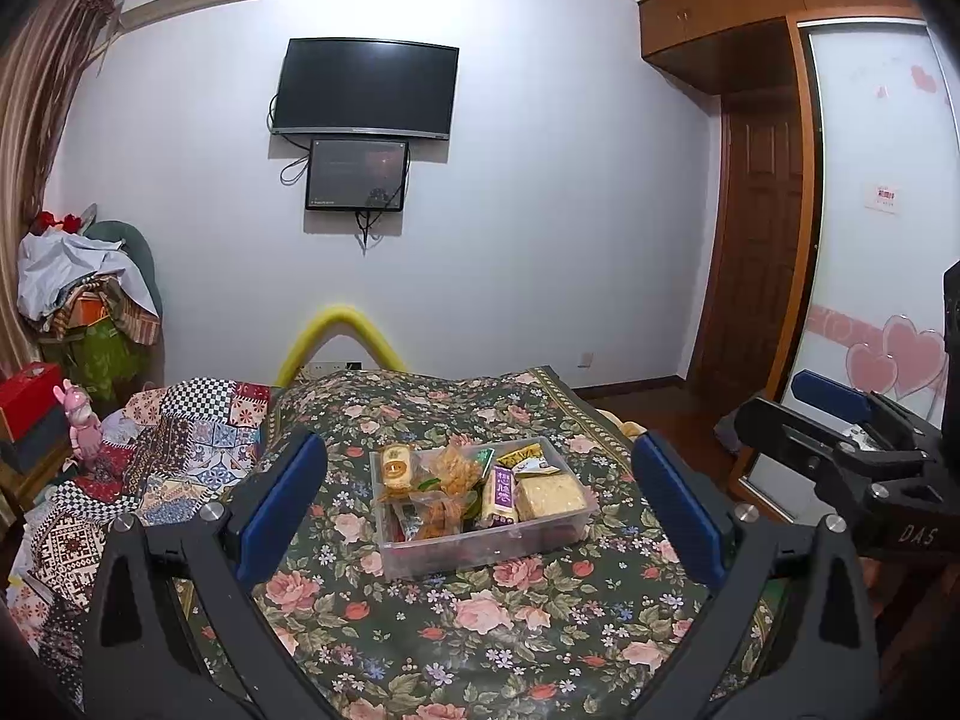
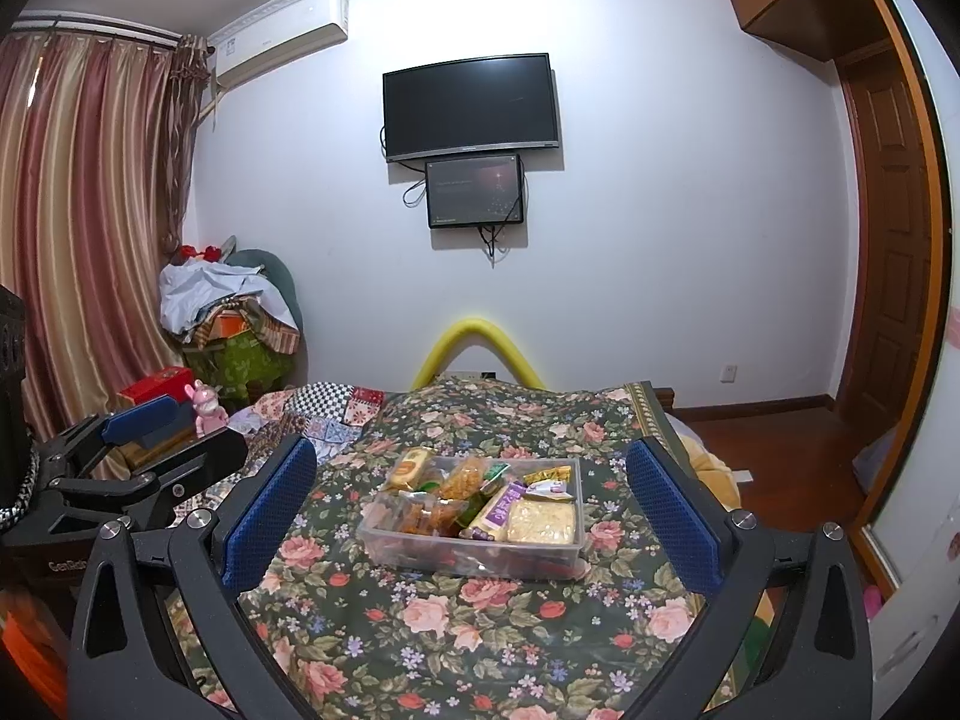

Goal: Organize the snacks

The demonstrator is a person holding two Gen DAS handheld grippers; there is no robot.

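A clear plastic box point(image 1: 480, 546) point(image 2: 468, 561) sits on the floral bedspread, filled with several snack packets: a yellow-orange pack point(image 1: 399, 468), orange chips point(image 1: 456, 471), a purple bar point(image 1: 503, 495) and pale crackers point(image 1: 552, 495). My left gripper point(image 1: 480, 504) is open and empty, its blue pads either side of the box, held back from it. My right gripper point(image 2: 471, 504) is open and empty too, likewise back from the box. The right gripper also shows at the right edge of the left wrist view point(image 1: 840, 420), and the left one at the left of the right wrist view point(image 2: 150, 426).
The bed point(image 1: 480, 630) carries a patchwork quilt point(image 1: 180, 438) at left. A pink toy point(image 1: 81, 420), red box point(image 1: 27, 390) and clothes pile point(image 1: 84, 288) stand left. A yellow foam tube point(image 1: 342, 330), TV point(image 1: 366, 90), door point(image 1: 756, 252) and wardrobe point(image 1: 870, 210) lie beyond.
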